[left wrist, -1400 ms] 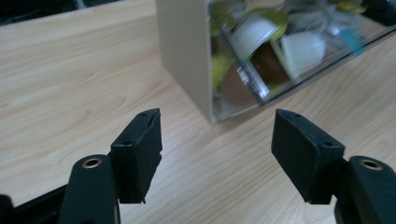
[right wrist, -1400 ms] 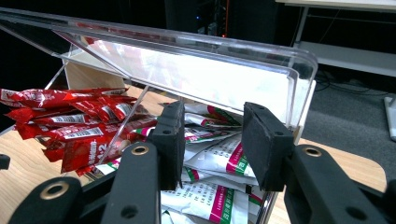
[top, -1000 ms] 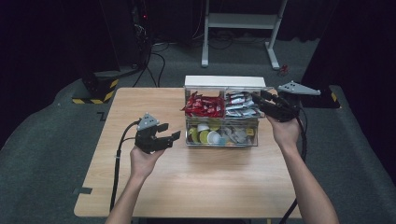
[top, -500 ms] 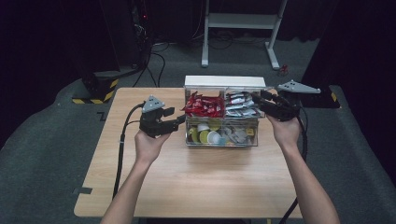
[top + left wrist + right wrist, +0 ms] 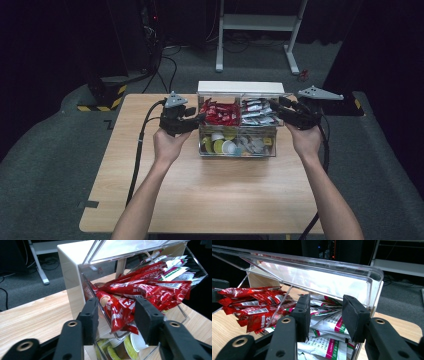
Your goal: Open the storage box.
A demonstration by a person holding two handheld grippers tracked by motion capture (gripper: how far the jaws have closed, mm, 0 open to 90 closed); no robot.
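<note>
The left gripper [image 5: 116, 317] has its jaws apart at the left end of the clear box [image 5: 237, 145], in front of the red sachets [image 5: 140, 290]. The right gripper [image 5: 325, 315] is also spread, holding nothing, at the right end by the white sachets [image 5: 329, 340]. The box stands at the far middle of the wooden table [image 5: 215, 190], cups [image 5: 222, 146] in its lower part.

I note a wooden desk [image 5: 215, 190] on grey carpet [image 5: 50, 170]; behind, a white stand [image 5: 257, 22], cables [image 5: 167, 55], dark surroundings.
</note>
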